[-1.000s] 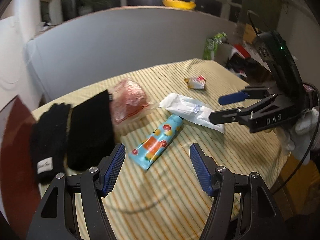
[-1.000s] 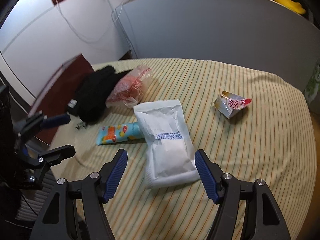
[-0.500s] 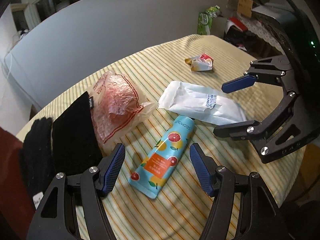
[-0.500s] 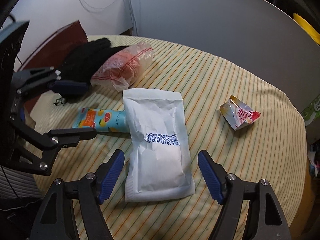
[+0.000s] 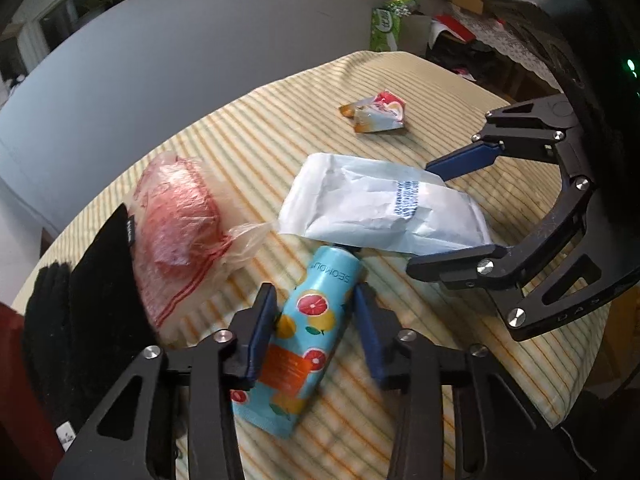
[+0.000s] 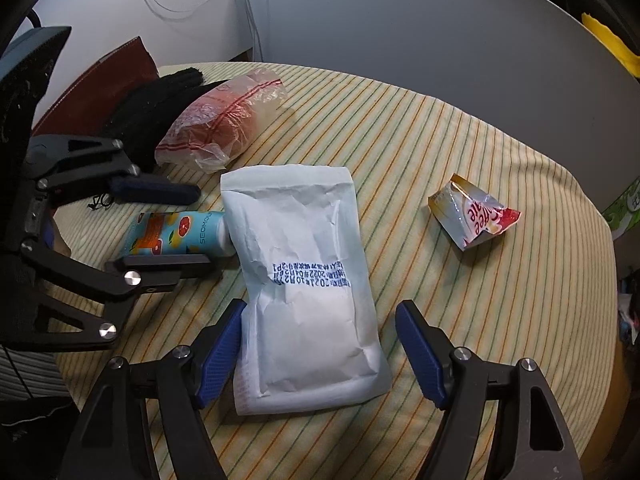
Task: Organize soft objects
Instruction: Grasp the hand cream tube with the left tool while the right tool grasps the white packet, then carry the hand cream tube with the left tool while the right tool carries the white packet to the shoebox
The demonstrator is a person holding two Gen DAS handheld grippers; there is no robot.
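Observation:
A blue tube with grapefruit print (image 5: pixel 308 340) lies on the striped tablecloth (image 6: pixel 440 140). My left gripper (image 5: pixel 313 300) straddles it and its jaws are closing. One pad meets the tube's side and the other stands a thin gap off. A white paper pouch (image 6: pixel 308 280) lies between the jaws of my right gripper (image 6: pixel 320 312). They are narrowing slightly; the left pad brushes the pouch's edge and the right pad is well clear. A clear bag with pink contents (image 5: pixel 180 216) and black gloves (image 5: pixel 92 304) lie to the left.
A crumpled snack wrapper (image 6: pixel 472 216) lies alone toward the far right of the table. A grey panel (image 6: pixel 400 40) rises behind the table and a red-brown board (image 6: pixel 104 84) stands beside the gloves. A green pack (image 5: pixel 386 26) sits beyond the table's edge.
My left gripper came down over the blue tube and its jaws narrowed from wide apart to close around it. My right gripper sank lower over the white pouch.

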